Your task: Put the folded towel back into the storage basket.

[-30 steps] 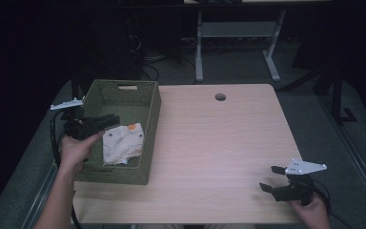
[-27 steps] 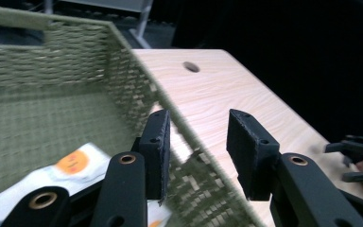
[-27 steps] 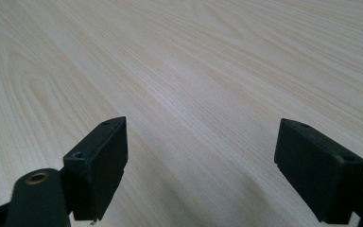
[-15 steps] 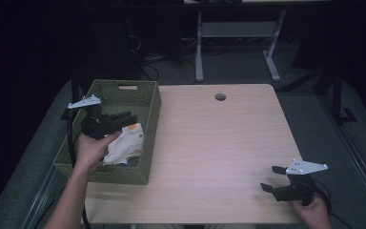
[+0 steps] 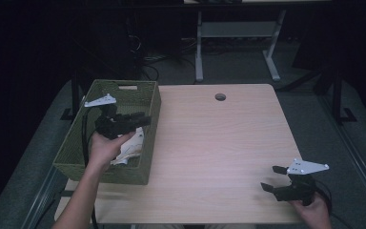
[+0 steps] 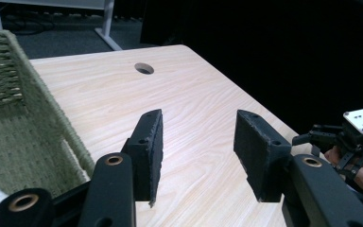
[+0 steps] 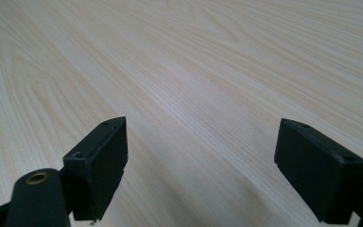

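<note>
Left gripper [image 5: 140, 119] above green basket [image 5: 76, 148], jaws open, empty; white cloth [image 5: 131, 145] inside basket; right gripper [image 5: 272, 178] low over table [image 5: 219, 143], jaws wide open

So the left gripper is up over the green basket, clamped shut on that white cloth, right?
Not quite. The left gripper is over the green basket, but its jaws stand open and empty, as the left gripper view shows. The white cloth lies in the basket below, seen in the high view.
</note>
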The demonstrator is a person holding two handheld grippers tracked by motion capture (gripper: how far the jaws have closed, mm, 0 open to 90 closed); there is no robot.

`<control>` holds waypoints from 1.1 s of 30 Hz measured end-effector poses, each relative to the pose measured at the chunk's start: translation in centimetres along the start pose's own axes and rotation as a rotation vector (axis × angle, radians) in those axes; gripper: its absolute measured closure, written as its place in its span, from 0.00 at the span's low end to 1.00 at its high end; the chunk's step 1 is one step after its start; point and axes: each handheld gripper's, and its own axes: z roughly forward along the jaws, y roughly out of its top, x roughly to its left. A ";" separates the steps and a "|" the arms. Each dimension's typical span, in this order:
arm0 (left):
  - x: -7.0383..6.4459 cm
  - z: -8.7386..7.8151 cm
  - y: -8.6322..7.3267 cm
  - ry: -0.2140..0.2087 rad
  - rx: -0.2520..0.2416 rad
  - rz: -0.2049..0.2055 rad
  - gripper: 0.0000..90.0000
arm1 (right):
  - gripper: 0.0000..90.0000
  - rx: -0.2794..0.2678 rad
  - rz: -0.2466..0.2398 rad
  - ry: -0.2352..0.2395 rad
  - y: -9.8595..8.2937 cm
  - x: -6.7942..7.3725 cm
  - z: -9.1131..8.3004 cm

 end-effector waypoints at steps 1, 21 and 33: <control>-0.1 0.1 0.0 -0.001 -0.002 -0.001 0.58 | 0.20 0.000 0.000 0.001 0.0 0.0 0.0; -2.9 4.0 -0.5 -0.056 0.001 0.004 0.52 | 0.20 -0.004 -0.001 0.004 0.0 -0.1 -0.1; -5.5 7.2 -1.3 -0.098 0.013 0.025 0.51 | 0.20 -0.006 -0.006 0.003 0.0 -0.1 -0.2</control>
